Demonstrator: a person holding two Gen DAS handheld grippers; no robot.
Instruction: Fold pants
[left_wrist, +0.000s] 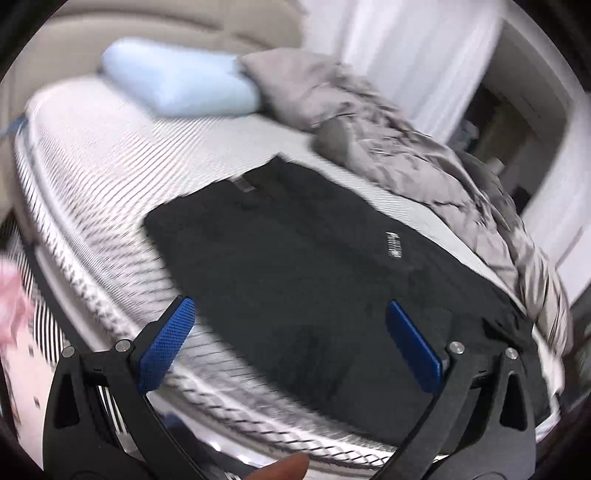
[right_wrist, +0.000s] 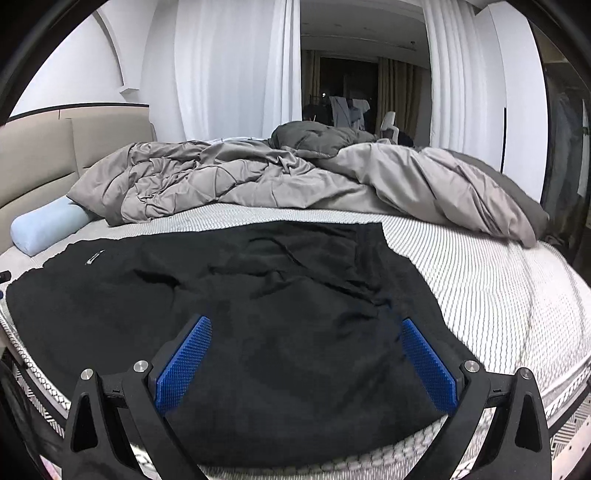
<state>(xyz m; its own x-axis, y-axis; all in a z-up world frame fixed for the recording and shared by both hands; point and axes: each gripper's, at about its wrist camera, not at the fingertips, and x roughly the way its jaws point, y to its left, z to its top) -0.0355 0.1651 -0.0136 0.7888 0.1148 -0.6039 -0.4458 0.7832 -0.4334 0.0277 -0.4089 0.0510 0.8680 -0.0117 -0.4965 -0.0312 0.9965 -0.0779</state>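
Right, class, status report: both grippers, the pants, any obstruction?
Left gripper open, empty. Right gripper open, empty. Black pants lie on mattress. Grey duvet behind, clear.

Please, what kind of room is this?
Most likely a bedroom: the black pants lie on a mattress with a padded headboard, a rumpled grey duvet and a light blue pillow. Both grippers hover open.

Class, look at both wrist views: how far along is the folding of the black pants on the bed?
Done: the black pants lie spread on the mattress, apparently doubled over, though wrinkles remain. In hand: nothing; the left gripper and right gripper are both open, clamped on no cloth. Left: smoothing and the remaining folds. The grey duvet lies behind.
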